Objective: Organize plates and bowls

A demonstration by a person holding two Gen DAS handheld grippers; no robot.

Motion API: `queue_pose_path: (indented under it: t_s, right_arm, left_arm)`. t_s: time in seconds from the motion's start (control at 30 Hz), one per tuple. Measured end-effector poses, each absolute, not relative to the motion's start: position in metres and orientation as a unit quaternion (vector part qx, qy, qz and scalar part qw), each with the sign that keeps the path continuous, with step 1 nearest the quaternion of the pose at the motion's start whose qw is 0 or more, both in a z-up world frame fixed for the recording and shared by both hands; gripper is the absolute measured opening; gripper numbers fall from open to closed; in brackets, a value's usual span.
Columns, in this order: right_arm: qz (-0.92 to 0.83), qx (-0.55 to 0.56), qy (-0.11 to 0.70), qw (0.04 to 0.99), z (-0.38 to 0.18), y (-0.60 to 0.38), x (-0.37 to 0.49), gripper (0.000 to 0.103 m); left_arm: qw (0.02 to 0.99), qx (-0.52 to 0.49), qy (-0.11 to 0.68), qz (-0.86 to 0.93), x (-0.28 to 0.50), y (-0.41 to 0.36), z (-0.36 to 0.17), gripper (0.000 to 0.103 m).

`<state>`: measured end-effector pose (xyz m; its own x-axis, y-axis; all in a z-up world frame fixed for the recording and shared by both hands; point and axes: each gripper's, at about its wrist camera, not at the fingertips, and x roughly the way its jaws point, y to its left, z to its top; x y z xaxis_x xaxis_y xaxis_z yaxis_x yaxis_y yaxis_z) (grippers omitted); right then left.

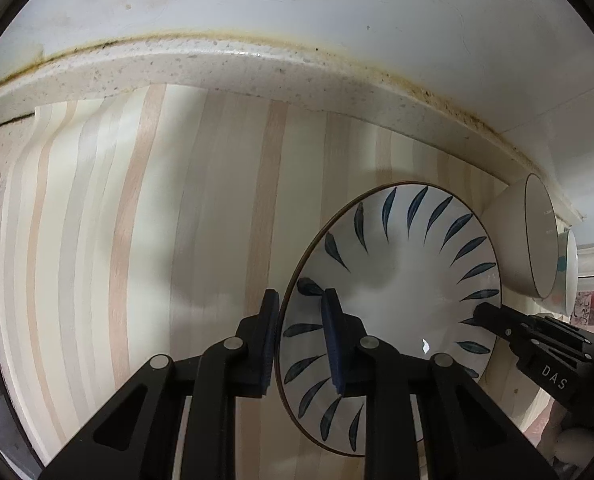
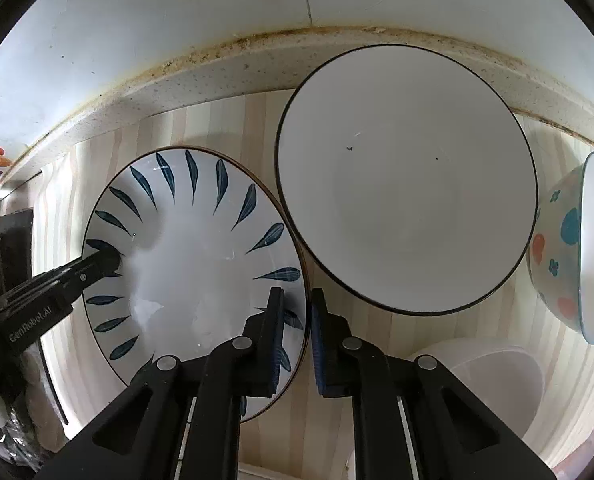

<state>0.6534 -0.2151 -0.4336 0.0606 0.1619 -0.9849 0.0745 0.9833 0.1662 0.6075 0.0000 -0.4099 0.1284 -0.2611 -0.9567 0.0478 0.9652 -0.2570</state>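
A white plate with blue leaf marks [image 1: 401,280] [image 2: 193,268] rests on the striped mat. My left gripper [image 1: 299,300] straddles its left rim, one finger outside and one over the plate, with a gap showing. My right gripper [image 2: 297,300] straddles its right rim with a narrow gap; it also shows in the left wrist view [image 1: 485,314]. The left gripper shows in the right wrist view [image 2: 111,258] at the plate's left rim. A white bowl with a dark rim [image 2: 409,184] [image 1: 525,240] stands just right of the plate.
A flowered bowl [image 2: 569,248] [image 1: 569,272] is at the far right. A translucent plastic container [image 2: 485,384] sits near the front right. A speckled counter ledge [image 1: 257,68] and white wall run along the back. The striped mat [image 1: 137,240] stretches left of the plate.
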Motion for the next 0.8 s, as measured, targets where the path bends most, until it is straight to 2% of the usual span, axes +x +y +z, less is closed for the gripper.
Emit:
queue_pose_path:
  t_s: [0.47, 0.8]
  right_arm:
    - [0.067, 0.099, 0.669, 0.734, -0.374, -0.228, 0.643, 0.014]
    - [0.097, 0.103, 0.649, 0.747, -0.32, -0.24, 0.566, 0.014]
  left_arm:
    - [0.767, -0.091, 0.629, -0.092, 0.572, 0.025, -0.342, 0.019]
    - [0.79, -0.098, 0.598, -0.094, 0.507, 0.014, -0.288, 0.019]
